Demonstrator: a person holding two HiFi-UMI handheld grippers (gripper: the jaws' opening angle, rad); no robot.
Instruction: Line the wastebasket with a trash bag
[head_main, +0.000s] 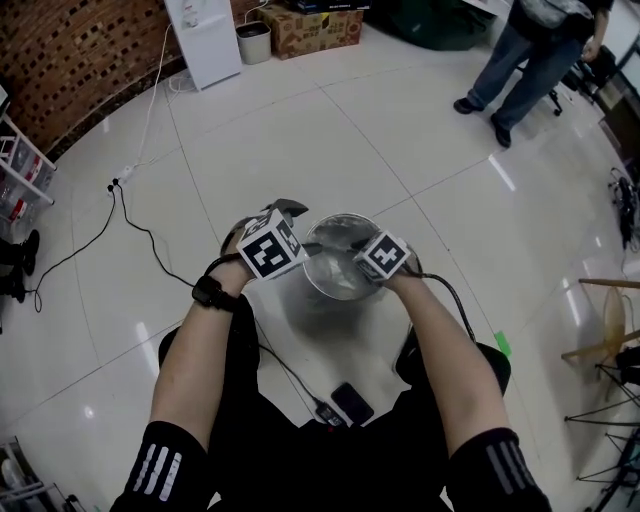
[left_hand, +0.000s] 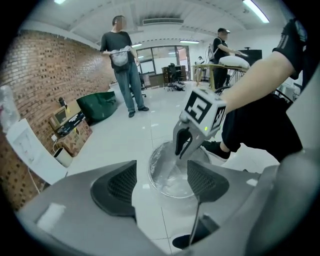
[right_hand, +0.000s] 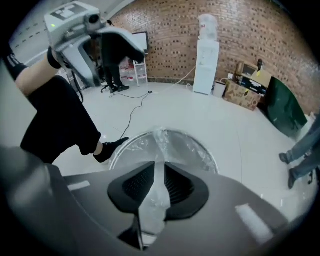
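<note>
Open floor (head_main: 400, 150) beyond and to both sides of the wastebasket (head_main: 345, 216); obstacles: black cable (head_main: 140, 232) trailing at left, person's legs (head_main: 240, 400) close on near side, dark flat device (head_main: 352, 403) between them.

**Speaker 1:** What can be counted here?

**Speaker 2:** One wastebasket (head_main: 345, 217) and one clear trash bag (right_hand: 156, 142). There are two grippers, the left gripper (left_hand: 160, 181) and the right gripper (right_hand: 159, 184).

**Speaker 1:** Any people?

**Speaker 2:** Two stand further off, one bystander (left_hand: 122, 60) and a second bystander (left_hand: 220, 47).

**Speaker 1:** Anything else?

**Speaker 2:** One water cooler (right_hand: 206, 62), one small bin (head_main: 254, 42) and one cardboard box (head_main: 318, 28).
</note>
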